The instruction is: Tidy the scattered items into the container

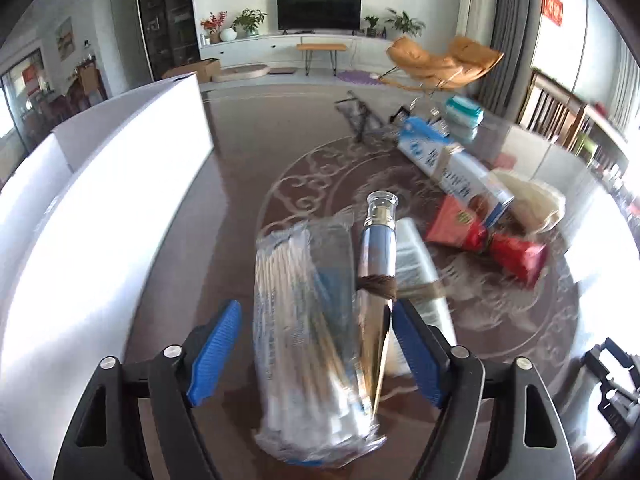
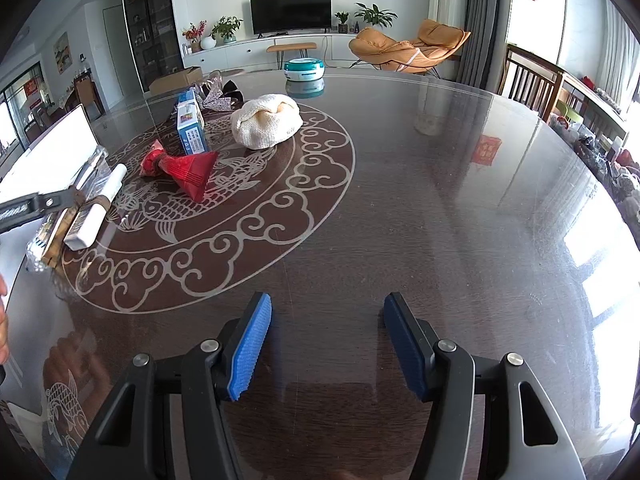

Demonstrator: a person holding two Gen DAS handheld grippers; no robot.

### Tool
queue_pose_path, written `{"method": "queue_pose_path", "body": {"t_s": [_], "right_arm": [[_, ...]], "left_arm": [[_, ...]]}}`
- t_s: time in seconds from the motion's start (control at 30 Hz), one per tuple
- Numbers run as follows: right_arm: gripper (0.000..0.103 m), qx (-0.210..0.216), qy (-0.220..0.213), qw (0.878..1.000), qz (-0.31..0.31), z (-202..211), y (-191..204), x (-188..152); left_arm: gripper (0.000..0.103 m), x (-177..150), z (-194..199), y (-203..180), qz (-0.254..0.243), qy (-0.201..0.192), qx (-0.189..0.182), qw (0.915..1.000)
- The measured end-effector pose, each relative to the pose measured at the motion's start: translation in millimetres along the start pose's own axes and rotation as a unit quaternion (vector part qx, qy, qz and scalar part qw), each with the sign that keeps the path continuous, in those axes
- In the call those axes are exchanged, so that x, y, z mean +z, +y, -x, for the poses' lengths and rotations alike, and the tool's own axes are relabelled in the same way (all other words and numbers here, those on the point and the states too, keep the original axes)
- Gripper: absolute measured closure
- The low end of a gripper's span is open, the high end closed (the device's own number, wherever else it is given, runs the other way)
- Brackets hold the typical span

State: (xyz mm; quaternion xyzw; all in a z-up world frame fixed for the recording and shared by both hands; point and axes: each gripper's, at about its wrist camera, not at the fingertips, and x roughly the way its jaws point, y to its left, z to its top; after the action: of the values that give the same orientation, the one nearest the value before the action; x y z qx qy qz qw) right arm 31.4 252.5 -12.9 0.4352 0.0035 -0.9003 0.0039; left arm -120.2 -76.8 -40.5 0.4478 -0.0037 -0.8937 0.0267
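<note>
My left gripper (image 1: 316, 312) is open, its jaws on either side of a clear pack of thin sticks (image 1: 304, 344). The left pad (image 1: 218, 348) stands apart from the pack, and the right pad (image 1: 414, 352) is close against a blue bottle with a clear cap (image 1: 376, 248). A brown band (image 1: 378, 285) wraps the bottle and a white tube (image 1: 416, 264). The white container (image 1: 100, 208) stands to the left. My right gripper (image 2: 328, 300) hangs open over bare table, with nothing between its jaws. The left gripper (image 2: 40, 204) also shows at the left edge of the right wrist view.
Further right on the round glass-topped table (image 2: 400, 200) lie a red packet (image 1: 488, 240), a blue and white box (image 1: 452, 168), a cream knit cloth (image 2: 268, 122), a teal wipes pack (image 2: 304, 69) and a glittery item (image 2: 218, 98). A hand (image 2: 3, 320) shows at the left edge.
</note>
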Motion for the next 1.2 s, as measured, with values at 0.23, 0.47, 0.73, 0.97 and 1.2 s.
{"method": "queue_pose_path", "body": {"t_s": [0.23,0.47,0.73,0.97,1.2], "right_arm": [[0.042,-0.001,0.0,1.0,0.001,0,0,1],[0.042,-0.001,0.0,1.0,0.001,-1,0,1],[0.042,-0.001,0.0,1.0,0.001,-1,0,1],[0.042,0.002,0.0,1.0,-0.001,-1,-1,1],[0.042,0.003,-0.001,1.0,-0.004,0,-2,1]], "left_arm": [[0.025,-17,-6,22,0.021,0.014,0.002,0.9997],[0.008,-15,-16,22,0.042,0.009,-0.009,0.999],[0.0,5,-42,-23,-0.005,0.027,-0.015,0.9995],[0.0,-3,-32,-69,-0.061,0.018,-0.044,0.997],[0.0,-11,-28,-34,-0.023,0.016,-0.055,0.9981]]}}
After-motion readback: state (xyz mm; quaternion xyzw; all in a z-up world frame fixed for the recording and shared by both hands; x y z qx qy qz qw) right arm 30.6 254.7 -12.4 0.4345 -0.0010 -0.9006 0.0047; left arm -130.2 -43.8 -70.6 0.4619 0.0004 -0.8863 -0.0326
